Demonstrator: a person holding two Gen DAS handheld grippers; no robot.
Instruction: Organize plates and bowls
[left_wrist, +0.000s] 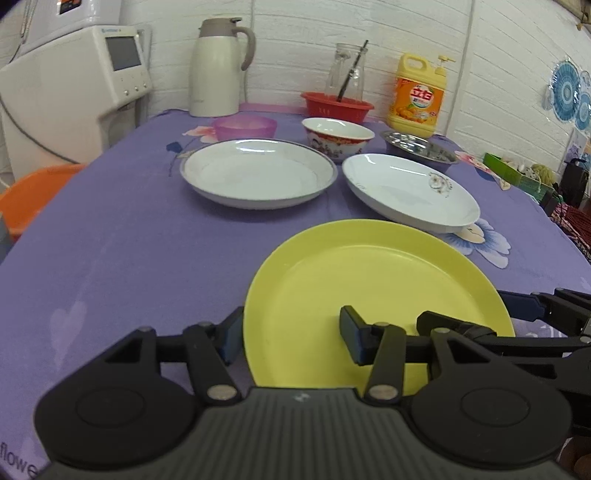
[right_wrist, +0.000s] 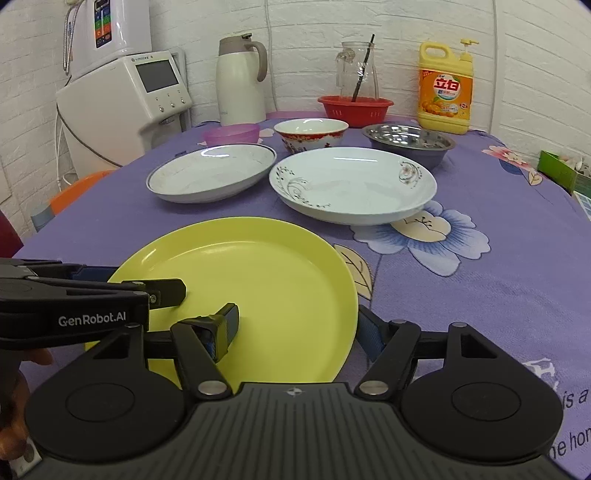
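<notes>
A yellow plate (left_wrist: 373, 295) (right_wrist: 251, 291) lies on the purple tablecloth at the near edge. My left gripper (left_wrist: 291, 341) is open, its jaws astride the plate's left rim. My right gripper (right_wrist: 299, 328) is open astride the plate's right rim; it also shows in the left wrist view (left_wrist: 517, 314). Behind lie a blue-rimmed white plate (left_wrist: 258, 171) (right_wrist: 212, 171) and a floral white plate (left_wrist: 410, 190) (right_wrist: 351, 186). Further back stand a pink plastic bowl (left_wrist: 245, 126) (right_wrist: 232, 133), a red-patterned bowl (left_wrist: 338, 138) (right_wrist: 310, 133) and a steel bowl (left_wrist: 419, 146) (right_wrist: 408, 142).
At the back stand a white thermos jug (left_wrist: 218, 66), a red basket (left_wrist: 336, 105) holding a glass carafe, and a yellow detergent bottle (left_wrist: 419, 96). A white appliance (left_wrist: 74, 92) and an orange basin (left_wrist: 33, 195) are left of the table. A green box (left_wrist: 513, 171) sits at the right.
</notes>
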